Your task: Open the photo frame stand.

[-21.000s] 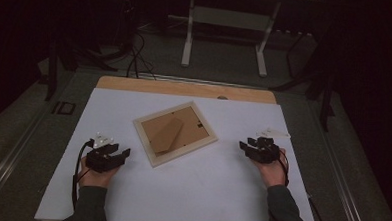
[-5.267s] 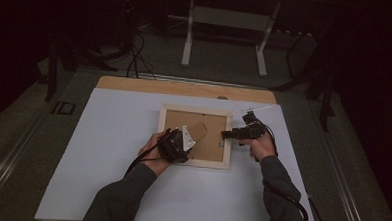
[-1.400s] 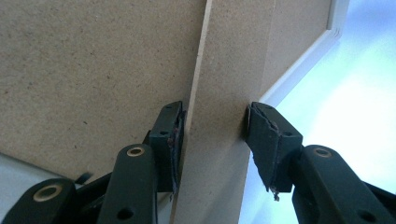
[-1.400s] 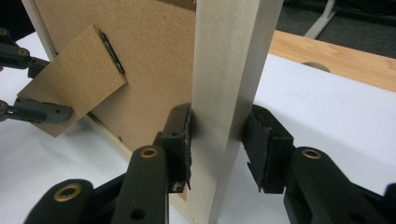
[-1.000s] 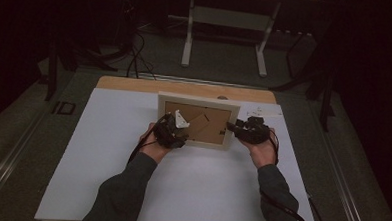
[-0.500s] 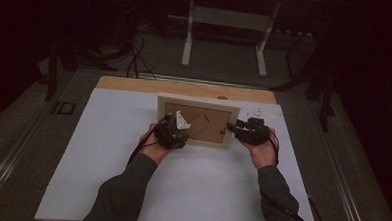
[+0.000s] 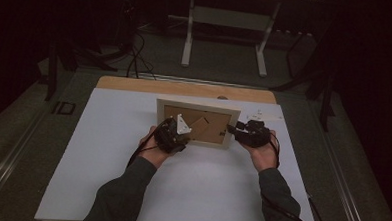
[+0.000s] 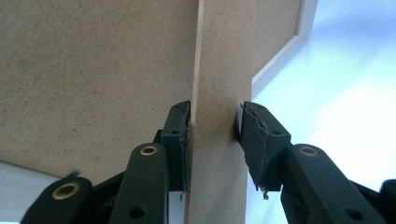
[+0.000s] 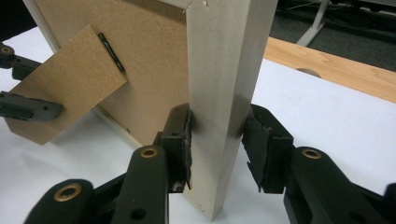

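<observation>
High view above the near table edge (image 7: 129,215), facing forward-down; both gripper views close on the shared picture frame (image 7: 197,123).

I see a dim room, with the light falling mostly on the desk (image 7: 105,186), whose white top leaves a bare wooden strip (image 7: 135,84) along its far edge. Beyond it, a grey floor (image 7: 226,67) carries a white-legged stand (image 7: 189,40) and dark cables (image 7: 133,57). The walls behind are lost in blackness.
</observation>
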A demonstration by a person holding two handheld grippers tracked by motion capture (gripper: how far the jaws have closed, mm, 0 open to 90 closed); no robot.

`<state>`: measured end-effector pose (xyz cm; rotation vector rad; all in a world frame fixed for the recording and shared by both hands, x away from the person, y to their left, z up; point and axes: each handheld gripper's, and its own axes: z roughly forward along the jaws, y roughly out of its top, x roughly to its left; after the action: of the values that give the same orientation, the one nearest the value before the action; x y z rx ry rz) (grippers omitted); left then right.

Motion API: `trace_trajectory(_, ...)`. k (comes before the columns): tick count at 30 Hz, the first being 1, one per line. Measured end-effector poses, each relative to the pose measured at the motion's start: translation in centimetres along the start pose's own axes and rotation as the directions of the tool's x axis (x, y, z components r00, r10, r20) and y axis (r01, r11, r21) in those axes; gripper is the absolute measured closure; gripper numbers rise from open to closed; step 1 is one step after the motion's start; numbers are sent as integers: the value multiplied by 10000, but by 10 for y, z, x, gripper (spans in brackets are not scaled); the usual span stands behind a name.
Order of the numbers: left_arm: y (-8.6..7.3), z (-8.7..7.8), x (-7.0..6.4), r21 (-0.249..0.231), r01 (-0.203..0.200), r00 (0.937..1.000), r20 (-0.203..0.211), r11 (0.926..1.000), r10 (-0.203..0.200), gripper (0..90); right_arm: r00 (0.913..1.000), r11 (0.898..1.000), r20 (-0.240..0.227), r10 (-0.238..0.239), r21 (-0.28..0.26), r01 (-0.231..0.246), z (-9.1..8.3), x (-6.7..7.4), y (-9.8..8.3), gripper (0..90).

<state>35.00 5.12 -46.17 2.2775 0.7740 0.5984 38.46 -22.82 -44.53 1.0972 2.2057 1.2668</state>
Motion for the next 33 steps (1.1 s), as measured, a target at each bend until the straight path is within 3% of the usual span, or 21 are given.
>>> trace_trajectory(4, 1, -2, -3, 21, -136, 9999, -26, 9999, 136, 652, 10000, 10000, 24, -30, -33, 30, -1, 1, -1, 622)
trace_trajectory(14, -3, -4, -5, -70, 11, 9996, 277, 10000, -9, 677, 10000, 9998, 47, -79, -182, 79, -5, 5, -6, 620)
trace_trajectory(33, -8, -7, -13, -232, -109, 9994, 312, 9997, 116, 690, 9978, 9986, -456, -474, -273, 462, -5, 6, -7, 554)
